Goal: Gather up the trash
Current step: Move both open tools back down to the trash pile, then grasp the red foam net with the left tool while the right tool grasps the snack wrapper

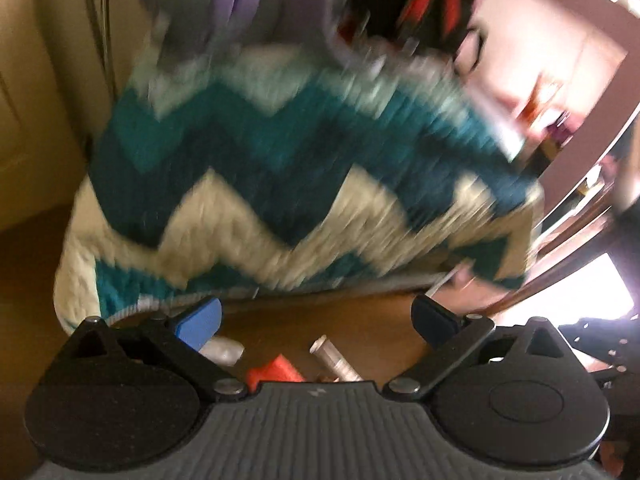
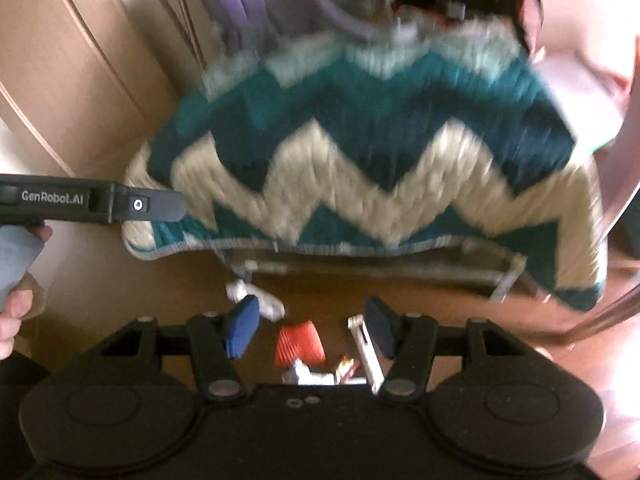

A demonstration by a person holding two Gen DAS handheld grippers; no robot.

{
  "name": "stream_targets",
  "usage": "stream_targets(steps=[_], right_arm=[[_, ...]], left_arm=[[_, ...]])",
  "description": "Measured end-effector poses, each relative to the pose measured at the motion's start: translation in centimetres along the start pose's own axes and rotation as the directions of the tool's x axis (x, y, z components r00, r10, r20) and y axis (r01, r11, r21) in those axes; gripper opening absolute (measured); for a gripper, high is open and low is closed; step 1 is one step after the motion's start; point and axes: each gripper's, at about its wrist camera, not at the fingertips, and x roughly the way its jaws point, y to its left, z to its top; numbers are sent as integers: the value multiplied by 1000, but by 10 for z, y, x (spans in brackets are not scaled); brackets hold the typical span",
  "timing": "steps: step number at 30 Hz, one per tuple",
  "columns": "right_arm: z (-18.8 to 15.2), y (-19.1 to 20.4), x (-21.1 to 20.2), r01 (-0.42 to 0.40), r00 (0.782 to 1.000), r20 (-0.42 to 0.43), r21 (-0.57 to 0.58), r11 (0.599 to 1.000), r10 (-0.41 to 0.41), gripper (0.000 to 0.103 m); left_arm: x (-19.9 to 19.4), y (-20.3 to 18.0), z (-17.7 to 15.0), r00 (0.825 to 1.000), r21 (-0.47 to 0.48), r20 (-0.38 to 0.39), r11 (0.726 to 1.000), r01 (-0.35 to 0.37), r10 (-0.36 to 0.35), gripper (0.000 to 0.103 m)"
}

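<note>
Left wrist view is heavily blurred. Left gripper [image 1: 316,322] is sitting with jaws spread wide, blue pads clear of everything, nothing between them. Below it, on the brown wooden floor [image 1: 320,320], trash is lying close to the gripper body: a silvery crumpled piece [image 1: 224,352] just beside the left pad, an orange ribbed scrap [image 1: 276,372] in the middle, a pale tube [image 1: 334,364] tilted to its right. Beyond the pads a zigzag blanket [image 1: 280,184] in teal, dark blue and cream is filling most of the view, its edge hanging just above the floor.

Right wrist view is showing the same patch from the other side. Right gripper [image 2: 312,330] is standing partly open, narrower than the left, pads gripping nothing. Orange scrap [image 2: 300,344] is lying on the floor in line with the gap, not touched. A white crumpled piece [image 2: 256,300] is sitting just beside the left pad; whether it is touching, cannot tell. A pale strip [image 2: 366,354] is lying against the inner side of the right pad, contact unclear in the blur. More small bits [image 2: 316,374] in white and yellow are showing at the gripper body edge, too small to identify. Blanket [image 2: 380,152] is draping over a low frame behind the trash. Left gripper's black body is entering at the left edge, with a hand [image 2: 14,312] on its handle. Tan panels [image 2: 60,80] are standing behind, upper left.
</note>
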Motion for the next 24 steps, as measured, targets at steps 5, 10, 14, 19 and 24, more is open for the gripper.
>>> stream_targets(steps=[5,10,14,19,24], right_arm=[[-20,-7,80,-15,993,-115,0,1000,15,59],[-36,-16,152,-12,976,-218,1,1000,12,59],[-51,-25,203,-25,955,-294,5,1000,25,59],[-68,-37,258,-33,926,-377,18,999,37,59],[-85,-45,300,-9,894,-445,70,998,39,59]], left_arm=[[80,15,-26,986,-34,-158,997,-63,57,102],[160,25,-52,949,-69,-296,989,-134,108,102],[218,41,-68,909,-135,-397,972,-192,124,102],[282,64,-91,871,-237,-484,946,-223,84,102],[333,81,-117,826,-338,-563,906,-254,22,102]])
